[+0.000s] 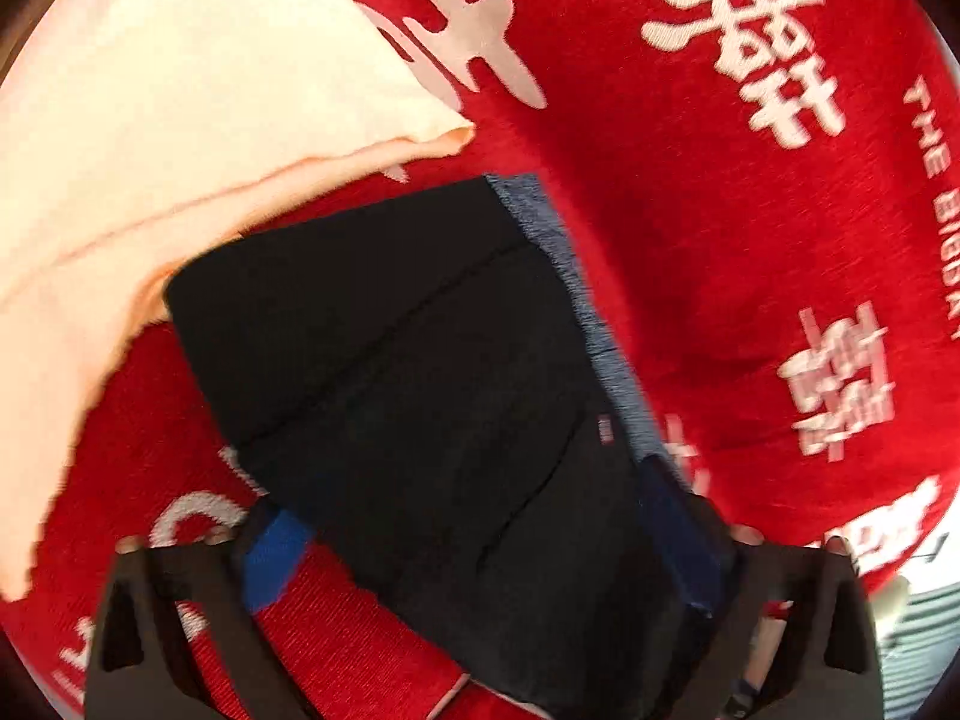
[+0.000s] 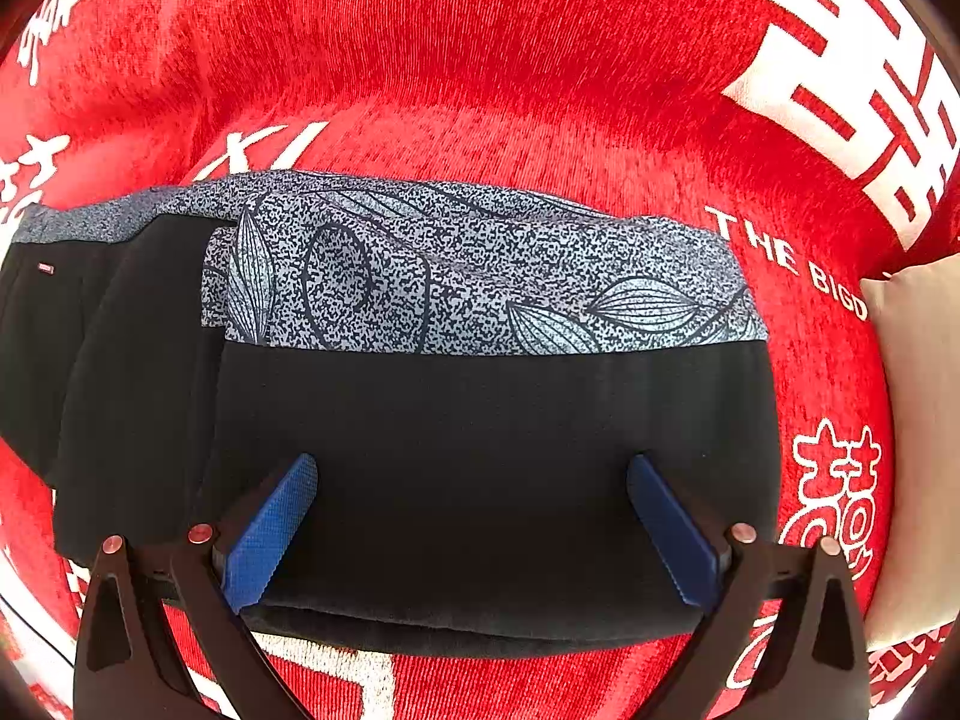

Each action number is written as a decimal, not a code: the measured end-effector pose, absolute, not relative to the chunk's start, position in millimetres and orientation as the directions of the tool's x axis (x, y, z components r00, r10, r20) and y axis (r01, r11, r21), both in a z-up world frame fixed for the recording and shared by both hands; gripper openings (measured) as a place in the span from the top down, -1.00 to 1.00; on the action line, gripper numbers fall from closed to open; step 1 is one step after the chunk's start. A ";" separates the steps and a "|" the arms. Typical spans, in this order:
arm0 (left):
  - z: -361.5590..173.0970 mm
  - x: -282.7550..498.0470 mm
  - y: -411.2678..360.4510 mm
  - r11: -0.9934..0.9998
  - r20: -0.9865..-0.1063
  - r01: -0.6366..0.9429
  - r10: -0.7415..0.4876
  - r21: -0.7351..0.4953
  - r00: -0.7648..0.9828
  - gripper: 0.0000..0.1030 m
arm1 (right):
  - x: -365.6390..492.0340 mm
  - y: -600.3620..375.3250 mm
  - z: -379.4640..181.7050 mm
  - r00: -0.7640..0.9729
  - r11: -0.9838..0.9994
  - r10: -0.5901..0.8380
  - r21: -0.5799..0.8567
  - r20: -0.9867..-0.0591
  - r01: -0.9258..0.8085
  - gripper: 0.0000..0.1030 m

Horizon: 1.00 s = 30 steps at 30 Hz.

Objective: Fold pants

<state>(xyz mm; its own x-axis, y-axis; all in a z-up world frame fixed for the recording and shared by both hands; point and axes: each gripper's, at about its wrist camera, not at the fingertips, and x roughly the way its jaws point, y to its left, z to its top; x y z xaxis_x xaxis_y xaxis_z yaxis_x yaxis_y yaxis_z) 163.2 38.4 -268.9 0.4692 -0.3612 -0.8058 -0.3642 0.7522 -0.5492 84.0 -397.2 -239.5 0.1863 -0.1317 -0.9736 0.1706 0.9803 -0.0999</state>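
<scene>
The pants are black with a grey leaf-patterned band and lie folded into a compact stack on the red cloth. In the left wrist view the black stack shows with the grey band along its right edge. My left gripper is open, its blue pads on either side of the stack's near end. My right gripper is open and hovers over the black near part of the fold, with blue pads wide apart.
A red cloth with white characters and lettering covers the surface. A pale peach cloth lies at the left of the stack in the left wrist view and shows at the right edge of the right wrist view.
</scene>
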 end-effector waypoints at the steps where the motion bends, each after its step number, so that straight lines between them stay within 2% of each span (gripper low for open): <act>1: -267.5 163.9 36.2 0.781 -0.834 -0.374 -0.319 -0.501 0.450 -0.11 | 87.2 -395.9 -236.7 0.167 0.979 -0.142 -0.114 -0.976 0.166 -1.00; 2: -266.5 164.3 36.0 0.799 -0.853 -0.382 -0.290 -0.465 0.433 0.13 | 90.1 -394.2 -233.3 0.157 0.978 -0.155 -0.129 -0.975 0.166 -1.00; 4: -265.6 165.2 38.5 0.812 -0.865 -0.378 -0.281 -0.446 0.416 0.36 | 94.4 -384.2 -214.3 0.180 0.980 -0.151 -0.122 -0.972 0.159 -0.94; 6: -258.0 165.3 33.1 0.844 -0.872 -0.345 -0.252 -0.410 0.420 0.43 | 103.9 -364.1 -187.6 0.226 0.993 -0.073 -0.050 -0.971 0.106 -0.93; 9: -236.3 162.9 2.3 0.943 -0.883 -0.223 -0.122 -0.245 0.452 0.46 | 129.8 -326.8 -160.4 0.223 0.996 0.094 0.093 -0.970 -0.015 -0.92; 12: -220.2 156.9 -24.1 0.984 -0.866 -0.129 -0.043 -0.123 0.499 0.47 | 172.3 -275.8 -150.3 0.098 0.954 0.280 0.266 -0.955 -0.134 -0.93; 14: -214.3 155.3 -34.4 0.994 -0.856 -0.088 -0.015 -0.070 0.516 0.47 | 206.0 -229.8 -148.1 -0.003 0.919 0.330 0.322 -0.944 -0.227 -0.93; 18: -211.5 153.6 -44.0 0.999 -0.844 -0.043 0.013 -0.012 0.537 0.47 | 254.4 -150.9 -144.7 -0.091 0.875 0.305 0.317 -0.948 -0.367 -0.94; 23: -208.4 156.1 -47.1 0.999 -0.840 -0.041 0.021 -0.002 0.543 0.47 | 289.6 -64.2 -162.5 -0.220 0.835 0.272 0.344 -0.937 -0.429 -0.94; 30: -204.3 151.5 -53.0 0.999 -0.827 -0.037 0.029 0.010 0.561 0.47 | 291.3 -2.7 -216.6 -0.314 0.798 0.079 0.249 -0.946 -0.549 -0.92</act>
